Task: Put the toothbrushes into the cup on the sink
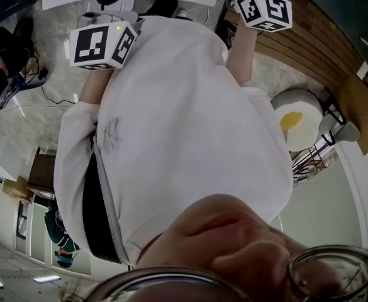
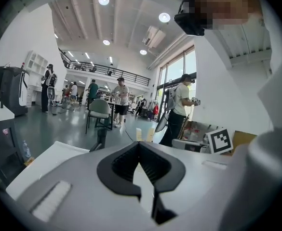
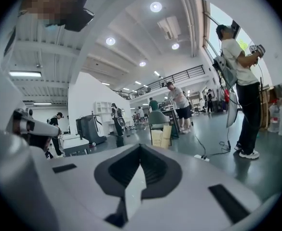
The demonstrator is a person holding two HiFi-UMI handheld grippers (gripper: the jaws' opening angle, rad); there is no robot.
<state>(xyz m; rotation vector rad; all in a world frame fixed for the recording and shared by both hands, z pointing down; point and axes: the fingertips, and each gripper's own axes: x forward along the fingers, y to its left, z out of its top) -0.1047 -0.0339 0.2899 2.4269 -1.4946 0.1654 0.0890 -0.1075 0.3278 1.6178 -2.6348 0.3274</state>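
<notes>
Grey left tool (image 2: 140,146) and grey right tool (image 3: 141,148): both closed, empty
I see each pair of jaws pinched together on nothing; the toothbrushes and the cup show in none of my views.

Big open hall, round ceiling lights (image 2: 103,0), balcony railing (image 2: 107,72) at the back. A green chair (image 2: 100,110) sat mid-floor, someone with a backpack (image 3: 242,81) stood nearby, and there were water bottles (image 3: 279,117) and a white round stool (image 1: 307,133).
</notes>
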